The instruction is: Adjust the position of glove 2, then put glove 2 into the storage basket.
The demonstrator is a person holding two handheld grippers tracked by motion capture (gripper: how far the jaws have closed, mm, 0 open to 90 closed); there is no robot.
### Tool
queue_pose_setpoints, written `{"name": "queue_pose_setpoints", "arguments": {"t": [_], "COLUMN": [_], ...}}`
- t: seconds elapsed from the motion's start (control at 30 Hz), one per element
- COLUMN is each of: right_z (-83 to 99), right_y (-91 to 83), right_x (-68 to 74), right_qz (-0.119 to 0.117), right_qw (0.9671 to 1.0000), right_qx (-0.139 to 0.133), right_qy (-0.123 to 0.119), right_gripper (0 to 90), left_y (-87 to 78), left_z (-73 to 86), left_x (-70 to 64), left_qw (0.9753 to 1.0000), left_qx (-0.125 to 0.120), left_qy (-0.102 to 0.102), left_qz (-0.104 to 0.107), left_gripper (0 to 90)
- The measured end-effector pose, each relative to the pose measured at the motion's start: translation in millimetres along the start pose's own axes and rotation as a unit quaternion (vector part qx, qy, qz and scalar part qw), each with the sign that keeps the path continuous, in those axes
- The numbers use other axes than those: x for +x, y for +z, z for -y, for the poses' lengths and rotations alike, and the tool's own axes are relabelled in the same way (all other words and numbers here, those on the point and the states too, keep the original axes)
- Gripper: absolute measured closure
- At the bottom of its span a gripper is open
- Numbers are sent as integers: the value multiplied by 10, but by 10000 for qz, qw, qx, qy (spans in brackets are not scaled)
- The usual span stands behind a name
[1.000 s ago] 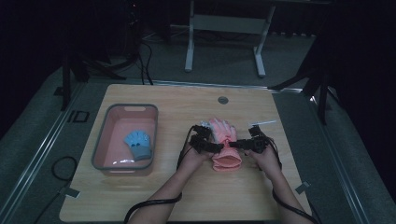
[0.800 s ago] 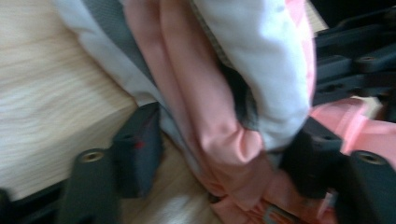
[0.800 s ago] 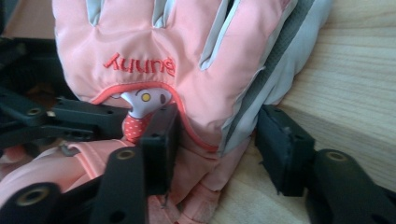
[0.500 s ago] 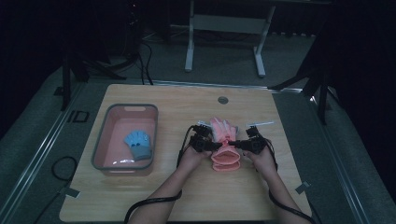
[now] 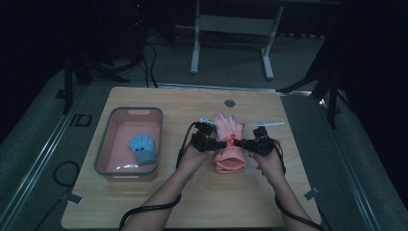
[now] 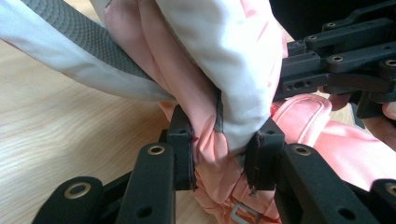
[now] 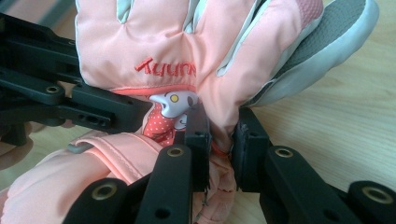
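A padded pink glove (image 5: pixel 229 143) with grey and white trim lies at the middle of the wooden table (image 5: pixel 202 202), fingers pointing away from the person. My left gripper (image 5: pixel 217 143) comes at its waist from the left, and my right gripper (image 5: pixel 239 143) from the right. The left gripper (image 6: pixel 218 154) is shut on bunched pink fabric of the glove (image 6: pixel 233 60). The right gripper (image 7: pixel 220 142) is shut on a fold of the glove (image 7: pixel 154 51) just below its red lettering and a small cartoon patch. A blue glove (image 5: pixel 143 147) lies in the pink bin (image 5: pixel 153 115).
The pink bin stands at the table's left side. A round grommet (image 5: pixel 229 103) sits near the table's far edge. A white strip (image 5: pixel 268 124) lies just beyond the right gripper. Cables trail from both grippers toward the near edge. Dark floor and a metal stand lie beyond the table.
Both grippers and the pink glove have stayed at the table's middle, shifting slightly toward the person. The glove's waist looks more pinched between the two grippers.
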State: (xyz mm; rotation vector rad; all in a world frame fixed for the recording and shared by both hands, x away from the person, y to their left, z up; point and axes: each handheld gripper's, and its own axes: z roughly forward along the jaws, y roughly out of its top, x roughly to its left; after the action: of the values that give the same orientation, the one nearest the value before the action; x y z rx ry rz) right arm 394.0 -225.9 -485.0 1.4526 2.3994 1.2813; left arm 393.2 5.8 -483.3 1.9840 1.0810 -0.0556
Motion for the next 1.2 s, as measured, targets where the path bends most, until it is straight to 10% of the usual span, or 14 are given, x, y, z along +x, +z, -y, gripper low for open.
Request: {"name": "queue_pose_setpoints", "arguments": {"t": [1.2], "right_z": [-577], "right_y": [33], "right_x": [898], "right_qz": [-212], "right_qw": [9986], "right_qx": [-256], "right_qy": [-413], "right_gripper": [782], "left_y": [-1114], "left_z": [-171], "left_x": [211], "left_qw": [9996], "left_qx": [-70], "left_qy": [201], "left_qz": [-190], "left_gripper": [682]}}
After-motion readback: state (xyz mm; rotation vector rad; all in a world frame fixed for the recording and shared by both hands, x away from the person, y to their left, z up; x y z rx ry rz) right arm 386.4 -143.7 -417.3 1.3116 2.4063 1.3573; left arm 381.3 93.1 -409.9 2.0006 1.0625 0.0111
